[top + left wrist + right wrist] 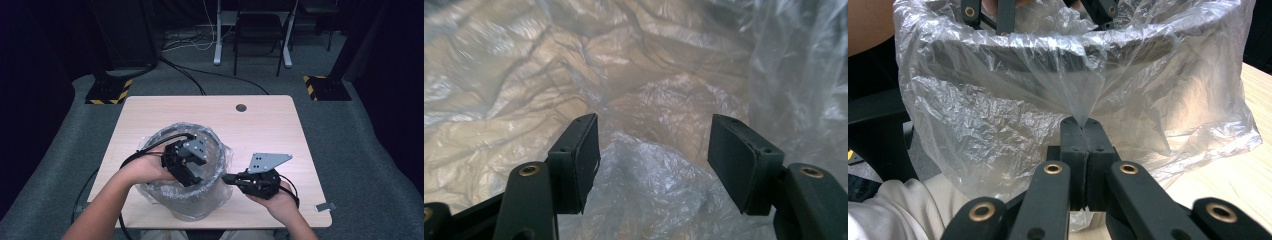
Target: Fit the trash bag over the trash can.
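Note:
A round grey bin (212, 187) lined with a clear plastic bag (225, 155) stands on the wooden table (265, 125) near its front edge. My left gripper (192, 172) reaches down inside the bin with its jaws apart; in the left gripper view the pads (586, 155) stand wide over crumpled bag film (649, 165). To the right of the bin, my right gripper (226, 178) points at its side. Its jaws are shut on a pinch of the bag (1082, 120), and the film is pulled taut from the bin's rim (1048, 47).
A small dark hole (241, 107) sits in the table's far side. Behind the table are desk legs (218, 45), cables on the grey floor, and two stands with yellow-black striped bases (107, 92). A small grey clip (325, 206) lies at the table's front right corner.

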